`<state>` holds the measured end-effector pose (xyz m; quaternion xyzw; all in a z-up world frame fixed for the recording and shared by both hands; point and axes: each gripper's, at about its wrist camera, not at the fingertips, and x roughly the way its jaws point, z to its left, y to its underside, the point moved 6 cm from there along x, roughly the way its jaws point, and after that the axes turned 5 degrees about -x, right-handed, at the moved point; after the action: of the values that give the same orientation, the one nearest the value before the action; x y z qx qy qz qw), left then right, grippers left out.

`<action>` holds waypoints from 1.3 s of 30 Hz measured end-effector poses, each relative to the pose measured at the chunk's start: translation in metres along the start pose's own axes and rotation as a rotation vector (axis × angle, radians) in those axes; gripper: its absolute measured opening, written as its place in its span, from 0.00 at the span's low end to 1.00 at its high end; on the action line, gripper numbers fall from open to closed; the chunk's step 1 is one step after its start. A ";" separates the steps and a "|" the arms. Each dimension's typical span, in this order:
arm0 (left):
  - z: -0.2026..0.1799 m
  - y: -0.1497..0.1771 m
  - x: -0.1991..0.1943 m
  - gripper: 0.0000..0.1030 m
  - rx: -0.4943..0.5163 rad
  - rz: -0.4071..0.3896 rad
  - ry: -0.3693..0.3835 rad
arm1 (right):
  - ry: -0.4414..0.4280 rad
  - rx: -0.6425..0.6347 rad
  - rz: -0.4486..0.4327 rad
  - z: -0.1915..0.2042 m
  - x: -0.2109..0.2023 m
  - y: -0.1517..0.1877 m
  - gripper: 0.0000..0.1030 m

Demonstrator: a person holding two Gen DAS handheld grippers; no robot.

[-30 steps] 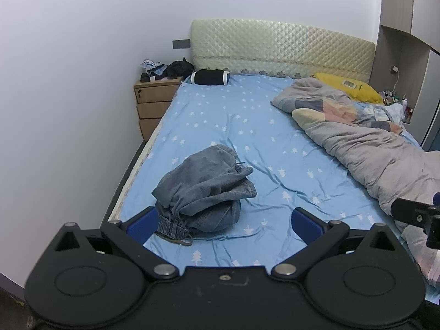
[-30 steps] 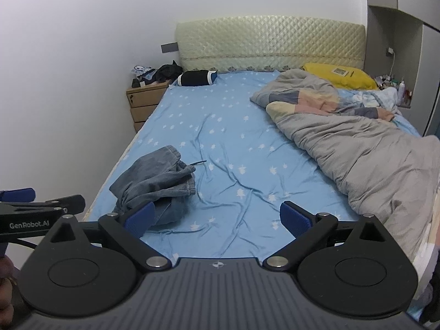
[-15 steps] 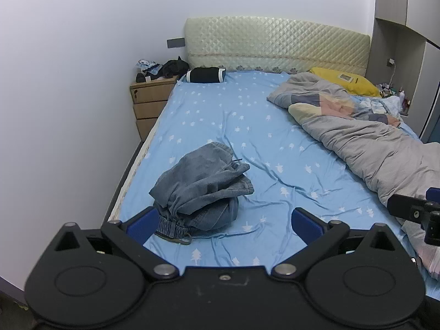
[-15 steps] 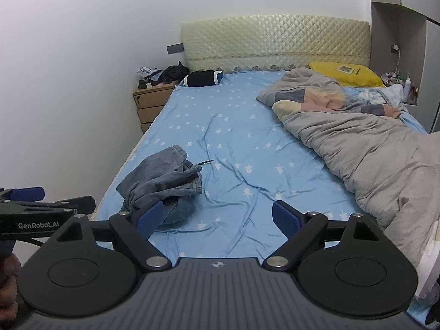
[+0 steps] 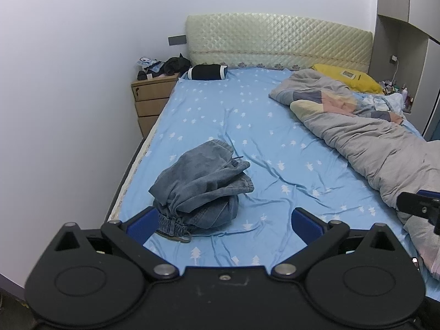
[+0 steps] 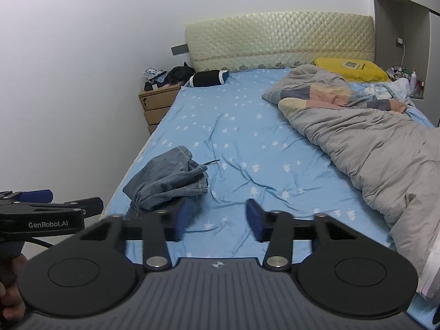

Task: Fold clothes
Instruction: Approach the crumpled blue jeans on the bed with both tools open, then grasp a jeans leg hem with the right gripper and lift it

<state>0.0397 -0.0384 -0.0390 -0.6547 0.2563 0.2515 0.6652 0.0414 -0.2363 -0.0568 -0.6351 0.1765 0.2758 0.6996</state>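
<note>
A crumpled pile of blue denim clothing [image 5: 202, 185] lies on the blue star-print bed sheet [image 5: 261, 143] near the bed's left edge; it also shows in the right wrist view [image 6: 167, 183]. My left gripper [image 5: 225, 224] is open and empty, held above the bed's foot with its left finger just in front of the pile. My right gripper [image 6: 217, 218] is partly closed and empty, its blurred fingers [image 6: 254, 218] a short gap apart, right of the pile. The left gripper shows from the side at the left of the right wrist view [image 6: 52, 206].
A grey quilt [image 5: 368, 143] covers the bed's right side, with a yellow pillow [image 5: 346, 78] behind it. A black roll [image 5: 207, 72] lies by the padded headboard [image 5: 277, 41]. A wooden nightstand [image 5: 151, 99] with clutter stands at the left. A white wall runs along the left.
My right gripper's fingers have moved inward from wide open to a narrow gap. Both cameras have shifted slightly; the denim pile has not moved.
</note>
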 end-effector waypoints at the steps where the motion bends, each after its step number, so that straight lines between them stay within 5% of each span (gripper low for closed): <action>1: -0.001 0.000 0.000 1.00 0.000 0.000 -0.004 | -0.002 0.003 0.000 -0.002 0.000 0.001 0.35; 21: -0.032 0.000 -0.002 1.00 0.025 -0.006 -0.092 | -0.125 0.048 0.018 -0.041 0.010 0.010 0.30; 39: -0.034 0.004 0.020 1.00 0.046 0.030 -0.051 | -0.192 0.066 0.070 -0.041 0.034 0.004 0.26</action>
<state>0.0514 -0.0721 -0.0556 -0.6287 0.2549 0.2719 0.6825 0.0702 -0.2709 -0.0855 -0.5760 0.1397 0.3539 0.7235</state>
